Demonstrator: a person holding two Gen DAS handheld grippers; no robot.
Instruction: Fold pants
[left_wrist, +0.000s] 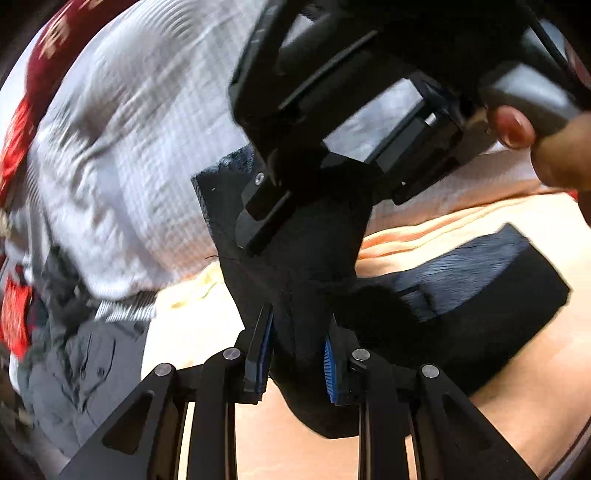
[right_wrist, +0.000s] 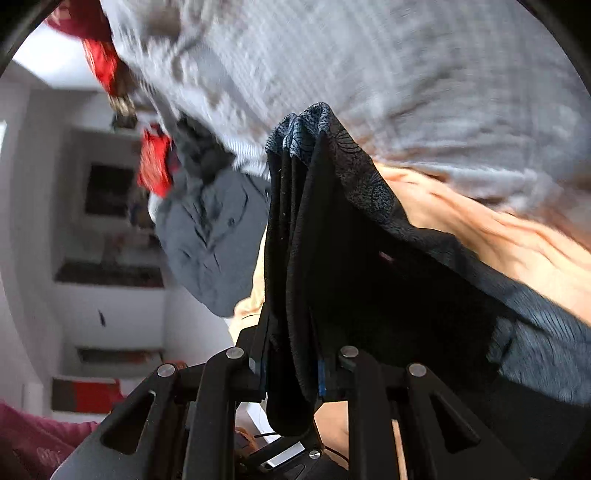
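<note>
Between the left gripper (left_wrist: 297, 354) fingers: dark pants (left_wrist: 306, 266), pinched and lifted off the peach sheet (left_wrist: 443, 221). Same cloth bunched in the right gripper (right_wrist: 291, 363), pinched just beyond the left. Likely trouble: uneven grips, slipping layers, a crooked fold on landing.

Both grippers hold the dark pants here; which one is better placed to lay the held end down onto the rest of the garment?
Probably the left gripper. Its camera shows the pants already lying on the peach sheet just ahead of its jaws. The right gripper grips bunched folds and faces the clothes pile.
</note>
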